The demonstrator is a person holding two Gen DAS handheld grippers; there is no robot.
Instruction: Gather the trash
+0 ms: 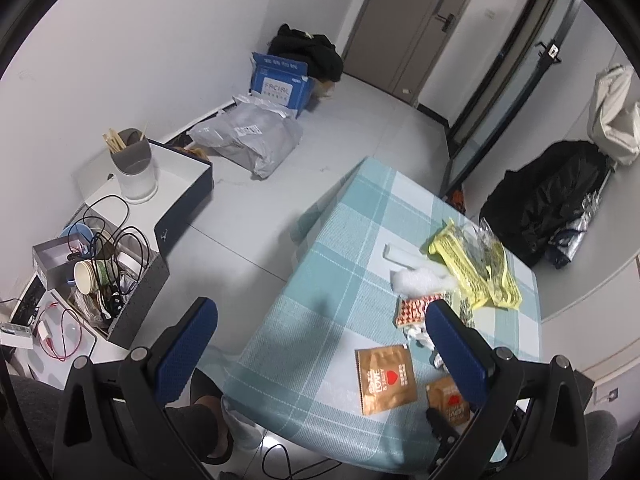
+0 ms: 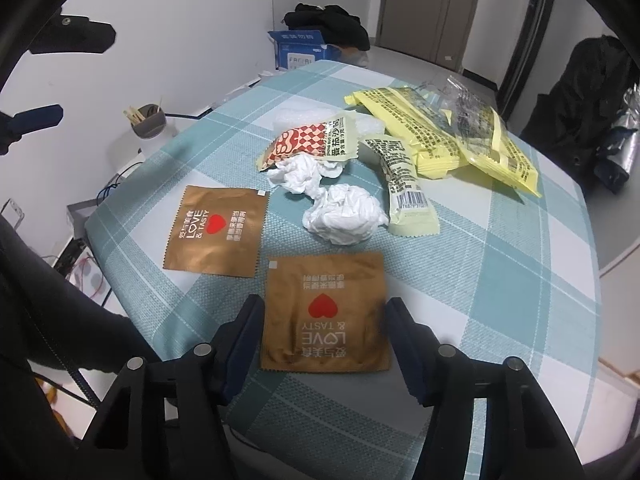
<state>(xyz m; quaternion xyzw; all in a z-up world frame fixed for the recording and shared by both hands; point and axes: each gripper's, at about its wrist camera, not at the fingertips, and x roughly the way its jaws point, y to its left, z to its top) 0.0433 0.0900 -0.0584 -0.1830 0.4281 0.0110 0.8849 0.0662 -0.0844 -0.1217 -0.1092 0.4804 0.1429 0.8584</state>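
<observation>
Trash lies scattered over a table (image 2: 500,280) with a teal-and-white checked cloth: two brown sachets, crumpled tissues, snack wrappers. The nearer brown sachet (image 2: 326,314), printed with a red heart and "LOVE & TASTY", lies flat at the table's near edge, between the spread fingers of the right gripper (image 2: 320,316); whether the fingers touch it cannot be told. The second brown sachet (image 2: 218,232) lies flat just beyond and to the left. Behind them sit two balls of white tissue (image 2: 340,212), touching each other, with a red-and-white checked sauce packet (image 2: 308,142) resting against the farther ball. A pale yellow bar wrapper (image 2: 404,188) lies beside the tissues, and a heap of yellow wrappers and clear plastic (image 2: 460,132) fills the far right of the table.

The left gripper (image 1: 320,328) hangs off to the table's left side, fingers wide apart and holding nothing. Below it on the floor stand a box of tangled cables and cups (image 1: 104,276) and a grey parcel bag (image 1: 248,140).
</observation>
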